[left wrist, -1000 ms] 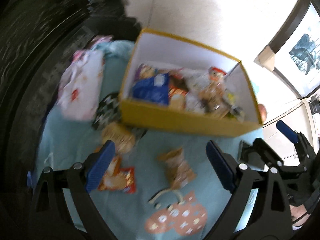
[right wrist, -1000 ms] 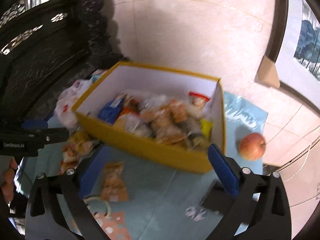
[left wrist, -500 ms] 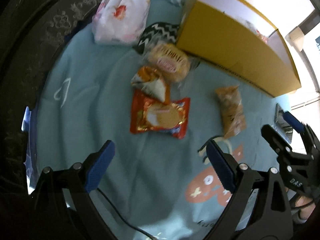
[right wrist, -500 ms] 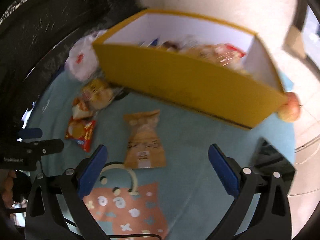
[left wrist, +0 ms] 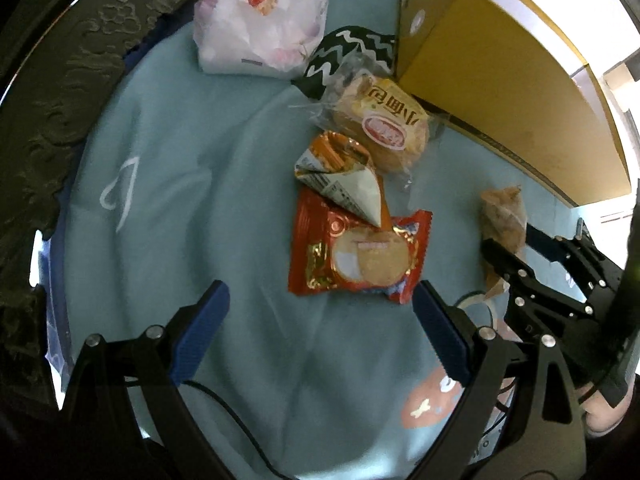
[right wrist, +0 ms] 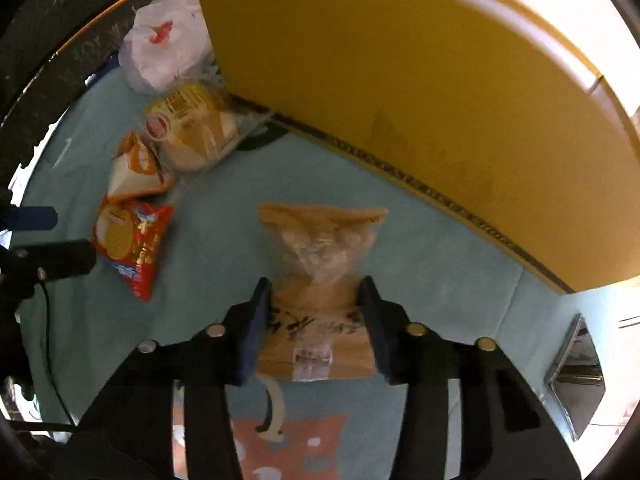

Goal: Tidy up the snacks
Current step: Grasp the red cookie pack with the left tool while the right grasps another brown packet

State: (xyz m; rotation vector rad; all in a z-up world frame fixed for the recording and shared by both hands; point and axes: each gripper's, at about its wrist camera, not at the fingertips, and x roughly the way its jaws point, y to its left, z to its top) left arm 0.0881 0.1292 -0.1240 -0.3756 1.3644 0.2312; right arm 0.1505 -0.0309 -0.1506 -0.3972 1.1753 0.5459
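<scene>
**Right claw closing around tan snack bag; left claw spread above red packet**

Right claw (right wrist: 316, 312): jaws were closing, with the tan snack bag (right wrist: 318, 280) between them. Both pads sat against the bag's lower edges; the bag lay flat on the teal cloth (right wrist: 208, 216) covering the tabletop, just in front of the yellow box (right wrist: 400, 80). Whether the pads pressed firmly could not be settled; the bag's bottom edge was partly covered by the jaw arms. Print on the bag was too blurred to read.

Left claw (left wrist: 320, 320): jaws stood wide apart, nothing between them, pointing steeply down at the cloth. The red biscuit packet (left wrist: 356, 256) lay just ahead of the fingertips, not touching them. An orange-and-white cone-shaped wrapper (left wrist: 344, 176) overlapped the red packet's top edge. Beyond it, a clear-wrapped bread roll (left wrist: 380, 124) rested near the box's corner, partly over a black-and-white zigzag item (left wrist: 352, 48) that was mostly hidden.

A white floral bag (left wrist: 264, 16) sat at the far edge, cut off by the frame. The box's interior was not visible from either wrist view; only its outer yellow wall showed. In the left wrist view the right claw's arms covered most of the tan bag. A pale ring-shaped object (right wrist: 274, 404) under the right claw was half hidden. A metallic object (right wrist: 576, 376) at the right edge could not be identified.
</scene>
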